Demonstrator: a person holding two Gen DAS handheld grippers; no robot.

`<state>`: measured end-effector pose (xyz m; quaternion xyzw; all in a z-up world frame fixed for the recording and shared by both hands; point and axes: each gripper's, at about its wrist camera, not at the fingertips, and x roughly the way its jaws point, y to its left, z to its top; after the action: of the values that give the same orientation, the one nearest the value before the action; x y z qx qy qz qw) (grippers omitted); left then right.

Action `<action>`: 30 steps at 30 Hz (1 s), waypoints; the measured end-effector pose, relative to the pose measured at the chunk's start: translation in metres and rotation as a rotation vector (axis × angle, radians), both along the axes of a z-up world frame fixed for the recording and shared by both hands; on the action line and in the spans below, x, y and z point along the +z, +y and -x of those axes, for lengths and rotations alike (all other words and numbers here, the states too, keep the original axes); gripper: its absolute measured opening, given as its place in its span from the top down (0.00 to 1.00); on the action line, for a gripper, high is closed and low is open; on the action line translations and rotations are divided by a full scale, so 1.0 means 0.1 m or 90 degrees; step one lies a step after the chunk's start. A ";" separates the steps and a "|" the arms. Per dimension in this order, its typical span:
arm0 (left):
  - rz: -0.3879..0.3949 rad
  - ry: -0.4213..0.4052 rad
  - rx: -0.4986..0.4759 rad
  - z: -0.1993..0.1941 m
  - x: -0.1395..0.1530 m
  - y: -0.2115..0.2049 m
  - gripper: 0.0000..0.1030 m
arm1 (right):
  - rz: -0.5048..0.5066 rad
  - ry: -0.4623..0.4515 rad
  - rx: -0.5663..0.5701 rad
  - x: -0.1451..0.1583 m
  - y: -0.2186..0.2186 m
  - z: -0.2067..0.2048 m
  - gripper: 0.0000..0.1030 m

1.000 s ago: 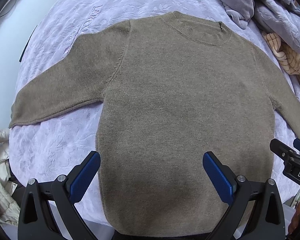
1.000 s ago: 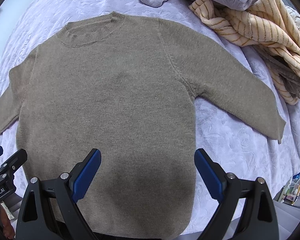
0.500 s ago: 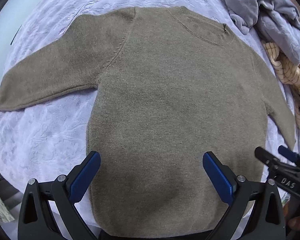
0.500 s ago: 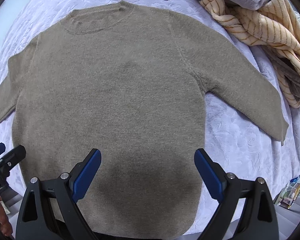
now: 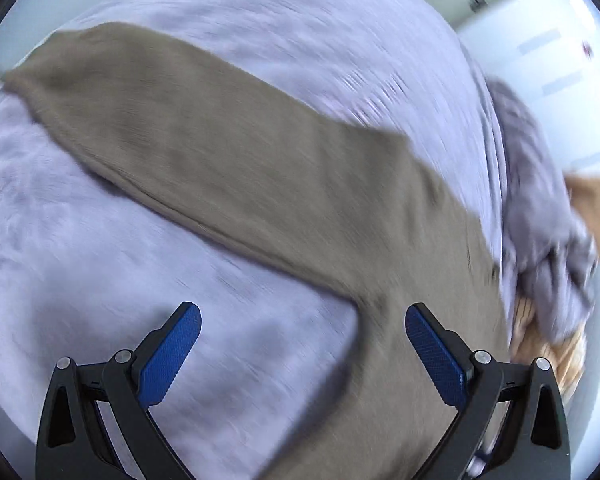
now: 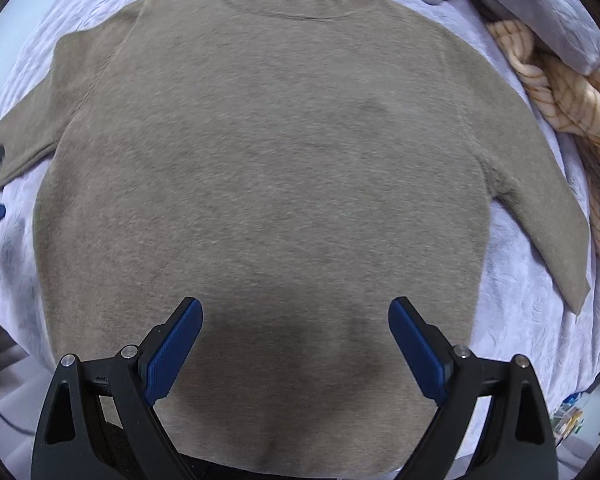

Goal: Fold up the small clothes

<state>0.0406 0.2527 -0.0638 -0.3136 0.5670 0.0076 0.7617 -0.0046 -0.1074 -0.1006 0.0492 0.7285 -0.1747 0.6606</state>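
Surface: I'm working over a lavender embossed bedspread point(image 6: 512, 320); pale wall shows at the edges of the left wrist view, which is motion-blurred.
Sweater: the olive-brown sweater point(image 6: 268, 152) lies flat on the bedspread, collar away from me, hem toward me. I judge it's spread this way so the sleeves can be folded in first.
Left sleeve: the left sleeve point(image 5: 204, 136) stretches out flat from the body, cuff far from my fingers, nothing on top of it.
Left gripper: my left gripper point(image 5: 300, 344) has its jaws spread wide with nothing between them, hanging over bare bedspread just beside the armpit, aimed along the sleeve. I read that as lining up for a sleeve grab.
Right gripper: my right gripper point(image 6: 295, 340) is likewise wide apart and empty, poised low over the hem, pointing toward the collar.
Right sleeve: the right sleeve point(image 6: 540, 216) angles down, flat.
Pile: a striped cream garment point(image 6: 556, 92) and grey clothes point(image 6: 540, 4) sit heaped beyond the right shoulder, apart from the sweater.
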 end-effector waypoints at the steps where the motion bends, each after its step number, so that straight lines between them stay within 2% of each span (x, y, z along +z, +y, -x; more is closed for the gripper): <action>1: 0.008 -0.008 0.029 0.01 -0.04 0.16 0.00 | -0.001 0.003 0.007 -0.03 0.06 -0.01 0.07; 3: 0.029 -0.029 0.098 0.02 -0.15 0.52 0.00 | -0.006 0.008 0.024 -0.10 0.21 -0.02 0.07; 4: 0.034 -0.032 0.122 0.02 -0.21 0.65 0.00 | 0.008 -0.004 0.034 -0.17 0.36 -0.10 0.07; 7: 0.070 -0.026 0.185 -0.01 -0.40 0.97 0.00 | 0.002 0.008 0.052 -0.27 0.55 -0.12 0.07; 9: 0.083 -0.026 0.208 -0.02 -0.49 1.07 0.00 | 0.000 0.008 0.061 -0.32 0.71 -0.12 0.07; 11: 0.075 -0.031 0.218 -0.04 -0.51 1.11 0.07 | 0.002 0.008 0.070 -0.37 0.85 -0.14 0.07; 12: 0.058 -0.031 0.219 -0.06 -0.51 1.13 0.21 | 0.003 0.010 0.073 -0.38 0.90 -0.15 0.07; 13: 0.050 -0.032 0.216 -0.08 -0.50 1.15 0.42 | 0.002 0.009 0.076 -0.40 0.96 -0.15 0.07; 14: 0.048 -0.032 0.209 -0.10 -0.51 1.17 0.52 | 0.002 0.010 0.077 -0.42 1.01 -0.17 0.07; 15: 0.053 -0.035 0.204 -0.11 -0.52 1.19 0.76 | 0.005 0.009 0.079 -0.46 1.09 -0.24 0.07; 16: 0.063 -0.042 0.201 -0.10 -0.52 1.21 0.93 | 0.005 0.012 0.080 -0.47 1.11 -0.28 0.07; 19: 0.079 -0.079 0.199 -0.07 -0.47 1.20 0.93 | 0.002 0.014 0.088 -0.49 1.20 -0.31 0.07; 22: 0.055 -0.132 0.148 -0.07 -0.20 1.03 0.93 | 0.005 0.022 0.090 -0.41 1.07 -0.49 0.07; 26: 0.024 -0.196 0.040 -0.14 0.20 0.60 0.93 | -0.003 0.020 0.074 -0.38 1.06 -0.47 0.07; 27: 0.017 -0.214 -0.003 -0.16 0.32 0.40 0.93 | -0.004 0.020 0.069 -0.36 1.02 -0.45 0.07; 30: 0.024 -0.240 -0.106 -0.21 0.51 -0.12 0.93 | -0.004 0.014 0.046 -0.26 0.86 -0.38 0.07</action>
<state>0.0615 0.2405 -0.0132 -0.2758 0.4382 -0.1246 0.8464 0.0336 -0.0214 -0.1263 0.0231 0.7376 -0.1486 0.6582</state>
